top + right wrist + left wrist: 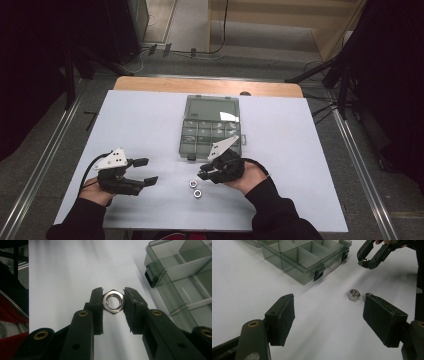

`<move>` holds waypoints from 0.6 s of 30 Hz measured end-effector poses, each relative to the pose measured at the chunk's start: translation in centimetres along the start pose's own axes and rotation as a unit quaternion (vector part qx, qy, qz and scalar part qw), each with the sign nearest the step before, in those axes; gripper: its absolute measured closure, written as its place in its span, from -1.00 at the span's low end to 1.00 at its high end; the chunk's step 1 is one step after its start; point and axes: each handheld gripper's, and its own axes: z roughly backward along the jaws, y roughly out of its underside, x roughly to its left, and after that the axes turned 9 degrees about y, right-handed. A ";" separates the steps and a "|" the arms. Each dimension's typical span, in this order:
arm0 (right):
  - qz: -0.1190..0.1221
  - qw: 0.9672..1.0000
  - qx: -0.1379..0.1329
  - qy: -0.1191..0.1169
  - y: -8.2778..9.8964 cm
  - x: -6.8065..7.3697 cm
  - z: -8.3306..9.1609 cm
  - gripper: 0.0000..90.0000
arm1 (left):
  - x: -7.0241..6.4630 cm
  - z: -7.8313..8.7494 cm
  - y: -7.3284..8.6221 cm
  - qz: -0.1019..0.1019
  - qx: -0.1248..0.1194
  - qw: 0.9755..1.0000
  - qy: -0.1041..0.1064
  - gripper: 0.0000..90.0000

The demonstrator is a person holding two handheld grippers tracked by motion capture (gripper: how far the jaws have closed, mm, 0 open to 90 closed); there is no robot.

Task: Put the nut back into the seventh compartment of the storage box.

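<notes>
Steel hex nuts numbered three: one [113, 301] was clamped in the right gripper [113, 302] above the tabletop's [150, 120] near edge, two [193, 183] [197, 192] lay loose there. The left gripper [328, 312] gaped wide, holding nothing, and one clear compartment box [210, 127] stood open mid-table.

Compartment box [210, 127] sits mid-tabletop [140, 120], lid open toward the far edge. Two nuts [195, 188] lie on the tabletop before the box, just beside each other. Left gripper [145, 172] is left of them; right gripper [204, 174], holding a third nut [113, 301], is just right of them.
</notes>
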 end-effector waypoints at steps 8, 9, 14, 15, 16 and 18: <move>-0.021 1.000 -0.015 0.013 0.4 -1.2 1.5 0.59 | 0.0 0.0 0.1 0.001 -0.002 1.000 0.001 -0.42; -0.026 0.999 -0.017 0.016 0.5 -1.4 1.8 0.59 | 0.0 0.0 0.1 0.001 -0.002 1.000 0.001 -0.42; -0.038 0.999 -0.021 0.028 0.9 -2.2 2.6 0.59 | 0.1 0.0 0.1 0.003 -0.002 1.000 -0.003 -0.42; -0.044 0.998 -0.022 0.031 1.0 -2.3 2.7 0.59 | 0.1 0.0 0.1 0.003 -0.005 1.000 -0.003 -0.42; -0.046 0.998 -0.023 0.033 1.1 -2.4 2.9 0.59 | 0.1 0.1 0.1 0.002 -0.009 1.000 -0.004 -0.43; -0.053 0.997 -0.026 0.040 1.3 -2.8 3.2 0.59 | 0.1 0.1 0.1 -0.001 -0.013 1.000 -0.004 -0.42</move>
